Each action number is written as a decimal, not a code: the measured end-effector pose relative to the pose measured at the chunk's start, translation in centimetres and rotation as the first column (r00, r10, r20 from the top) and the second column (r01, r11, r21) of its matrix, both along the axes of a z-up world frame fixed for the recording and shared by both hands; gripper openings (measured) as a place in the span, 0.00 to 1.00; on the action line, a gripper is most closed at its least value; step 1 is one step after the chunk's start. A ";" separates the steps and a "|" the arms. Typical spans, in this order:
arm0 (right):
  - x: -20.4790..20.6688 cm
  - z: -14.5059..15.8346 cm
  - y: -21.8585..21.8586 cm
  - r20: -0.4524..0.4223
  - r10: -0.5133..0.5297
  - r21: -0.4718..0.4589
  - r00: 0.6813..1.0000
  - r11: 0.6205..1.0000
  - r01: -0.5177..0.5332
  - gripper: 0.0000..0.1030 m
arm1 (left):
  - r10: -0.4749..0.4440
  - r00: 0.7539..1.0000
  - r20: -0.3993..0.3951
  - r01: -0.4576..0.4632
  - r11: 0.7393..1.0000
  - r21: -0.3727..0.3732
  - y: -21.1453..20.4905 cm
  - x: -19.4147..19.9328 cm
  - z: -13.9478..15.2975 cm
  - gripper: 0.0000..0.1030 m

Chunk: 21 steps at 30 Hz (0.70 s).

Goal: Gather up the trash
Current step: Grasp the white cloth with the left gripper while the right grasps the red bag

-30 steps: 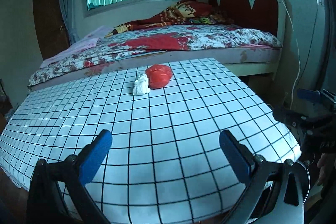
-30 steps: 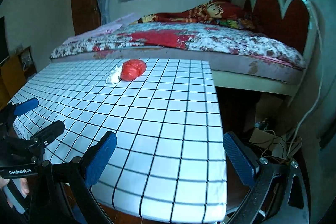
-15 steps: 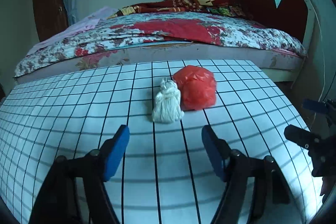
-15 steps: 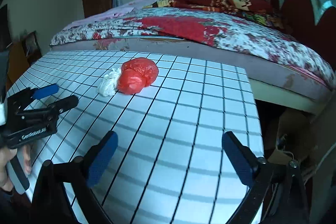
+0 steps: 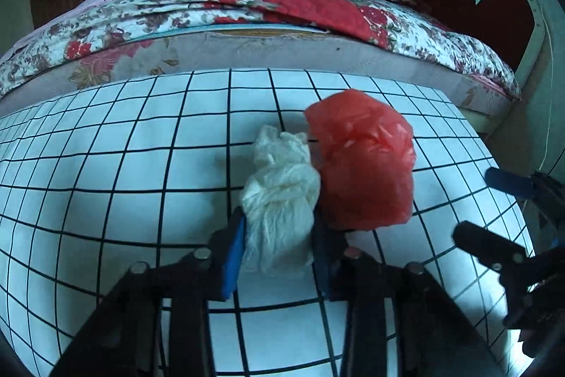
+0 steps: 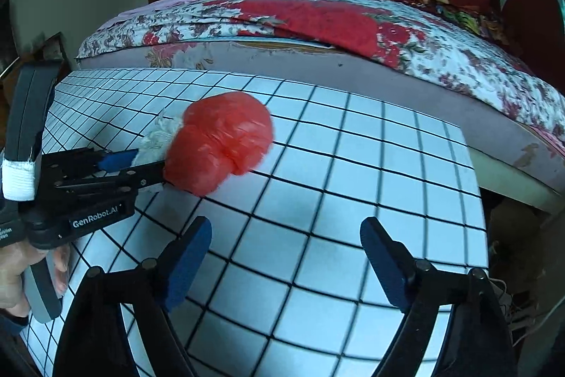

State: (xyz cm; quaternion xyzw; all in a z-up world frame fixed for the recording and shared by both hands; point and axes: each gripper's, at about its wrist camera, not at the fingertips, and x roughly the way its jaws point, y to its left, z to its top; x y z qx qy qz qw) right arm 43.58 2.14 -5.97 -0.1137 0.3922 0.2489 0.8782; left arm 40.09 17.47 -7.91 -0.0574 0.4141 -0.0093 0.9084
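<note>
L gripper (image 5: 279,235) has moved in, jaws closing on white wad (image 5: 282,196); R gripper (image 6: 286,257) jaws wide, narrowing, empty, nearing red bag (image 6: 220,143).

Bare gridded table (image 6: 370,172) right of red bag (image 6: 219,143); white wad (image 5: 279,196) tight against its left.

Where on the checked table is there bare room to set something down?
Bare: the checked table between the red bag and its bedside edge, and the near cloth beside the right claw. Crowded: the white wad against the bag, left claw closing around it.
</note>
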 end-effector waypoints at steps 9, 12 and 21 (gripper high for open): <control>1.8 -0.3 4.2 -0.030 0.043 0.070 0.999 0.997 -0.041 0.84 | 0.090 0.995 0.043 -0.092 0.994 0.063 4.8 -1.7 1.1 0.31; 2.6 -0.3 5.8 -0.034 0.023 0.080 0.999 0.997 -0.020 0.82 | 0.114 0.993 0.040 -0.117 0.991 0.070 5.8 -1.7 1.1 0.31; 5.0 -1.0 8.6 -0.077 0.019 0.104 0.997 0.994 -0.011 0.78 | 0.111 0.993 0.039 -0.114 0.991 0.071 6.4 -2.1 1.0 0.31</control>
